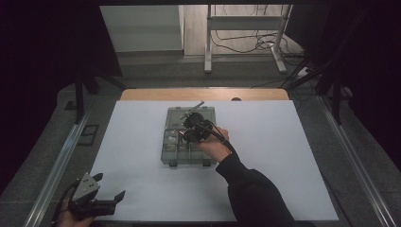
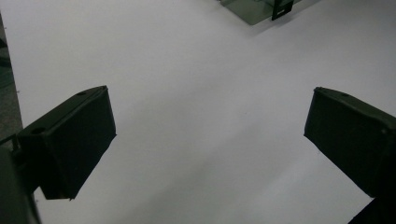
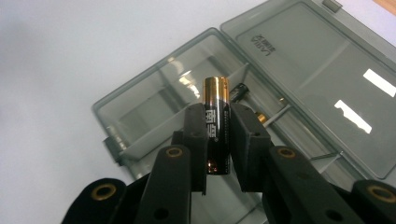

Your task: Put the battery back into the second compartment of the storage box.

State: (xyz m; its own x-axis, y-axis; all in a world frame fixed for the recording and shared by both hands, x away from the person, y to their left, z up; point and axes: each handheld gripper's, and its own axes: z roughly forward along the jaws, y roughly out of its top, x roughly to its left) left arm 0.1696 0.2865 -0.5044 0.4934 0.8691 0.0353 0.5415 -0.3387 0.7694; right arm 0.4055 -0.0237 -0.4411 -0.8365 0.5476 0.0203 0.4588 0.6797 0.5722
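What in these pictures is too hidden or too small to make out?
- High view: the right tool and hand cover part of the box; its contents are too small.
- Right tool view: jaws hide the battery's middle.
- Left tool view: the top edge crops the box.

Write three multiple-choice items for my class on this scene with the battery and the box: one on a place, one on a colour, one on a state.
1. Where is the right gripper?
A. Over the open compartment box
B. At the table's far right edge
C. On the floor

2. What colours is the battery?
A. Red and white
B. Black and gold
C. All green

3. How stands the left gripper?
A. Shut on a battery
B. Shut, empty
C. Open, empty

Answers: 1 A, the high view shows it above the box; 2 B, black body with gold end; 3 C, jaws apart over bare table.
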